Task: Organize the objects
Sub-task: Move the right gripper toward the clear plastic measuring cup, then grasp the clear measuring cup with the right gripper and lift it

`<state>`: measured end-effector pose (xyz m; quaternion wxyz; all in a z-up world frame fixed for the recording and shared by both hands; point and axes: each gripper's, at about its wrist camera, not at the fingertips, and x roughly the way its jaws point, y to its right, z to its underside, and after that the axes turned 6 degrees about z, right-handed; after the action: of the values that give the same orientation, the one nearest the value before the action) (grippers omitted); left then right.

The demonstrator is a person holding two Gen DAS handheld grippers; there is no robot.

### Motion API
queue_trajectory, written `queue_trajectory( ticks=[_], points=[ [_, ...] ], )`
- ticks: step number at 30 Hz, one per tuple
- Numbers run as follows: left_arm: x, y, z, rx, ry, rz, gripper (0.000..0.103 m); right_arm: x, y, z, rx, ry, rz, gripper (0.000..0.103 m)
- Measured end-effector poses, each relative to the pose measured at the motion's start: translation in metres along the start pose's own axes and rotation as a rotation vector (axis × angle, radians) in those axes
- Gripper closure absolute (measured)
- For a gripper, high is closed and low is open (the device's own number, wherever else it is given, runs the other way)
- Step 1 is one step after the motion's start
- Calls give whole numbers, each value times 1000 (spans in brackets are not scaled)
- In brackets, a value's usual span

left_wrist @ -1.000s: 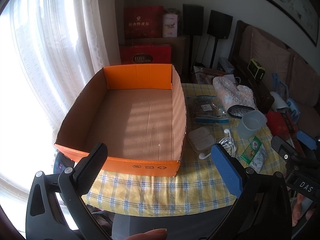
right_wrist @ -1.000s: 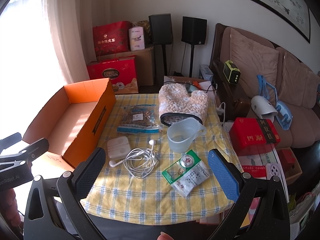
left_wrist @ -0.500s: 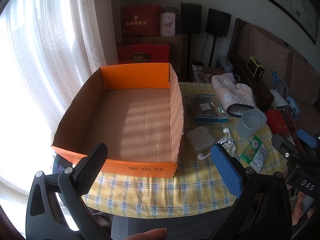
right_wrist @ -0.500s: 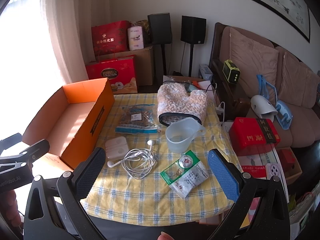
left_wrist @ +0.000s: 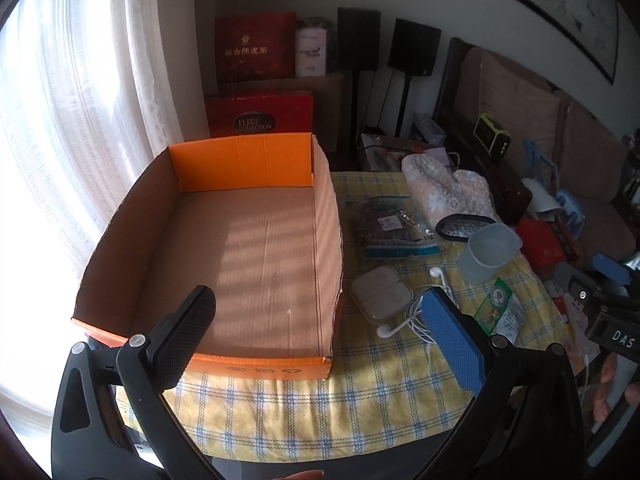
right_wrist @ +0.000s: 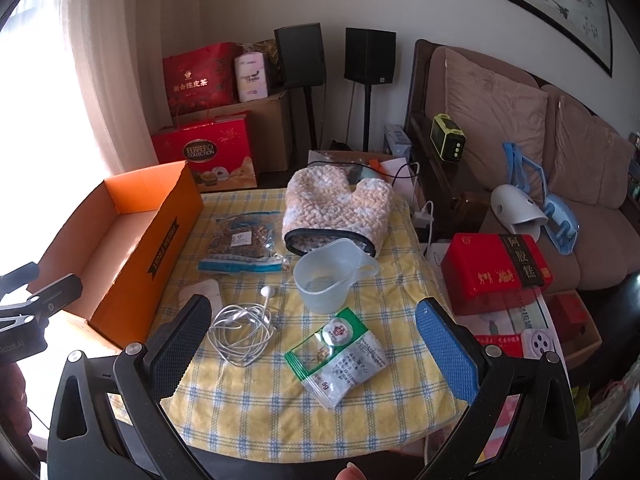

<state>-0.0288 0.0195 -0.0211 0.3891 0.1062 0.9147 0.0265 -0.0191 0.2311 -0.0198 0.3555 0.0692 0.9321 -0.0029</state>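
right wrist view: both grippers hovering spread and empty

right gripper [right_wrist: 308, 344] is nearing the earphones [right_wrist: 240, 334]; loose cable risks snagging, missing the box [left_wrist: 240, 240].

left tongs [left_wrist: 316, 332] agape, right tongs [right_wrist: 316, 332] too (both empty)

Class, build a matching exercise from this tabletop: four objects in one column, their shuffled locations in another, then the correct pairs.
Objects
1. oven mitt
2. plastic cup
3. earphones
4. orange box

Locations
A. at the table's window-side edge
B. just in front of the mitt's opening
C. far end of the table
D. coiled near the front, beside the green sachet

Pairs: 1-C, 2-B, 3-D, 4-A
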Motion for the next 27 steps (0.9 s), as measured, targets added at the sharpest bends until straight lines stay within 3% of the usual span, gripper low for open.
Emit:
queue_trajectory(
  ticks=[7, 14, 19, 27],
  points=[
    [22, 4, -7, 21, -32, 40, 10, 16, 33, 1, 31, 1, 47, 0],
    [45, 6, -26, 35, -69, 59, 18, 45, 43, -1, 25, -48, 16, 5],
    [54, 12, -41, 37, -66, 83, 23, 70, 46, -6, 35, -99, 3, 24],
    [80, 39, -58, 72, -99, 138, 32, 99, 49, -17, 46, -145, -18, 34]
  ],
)
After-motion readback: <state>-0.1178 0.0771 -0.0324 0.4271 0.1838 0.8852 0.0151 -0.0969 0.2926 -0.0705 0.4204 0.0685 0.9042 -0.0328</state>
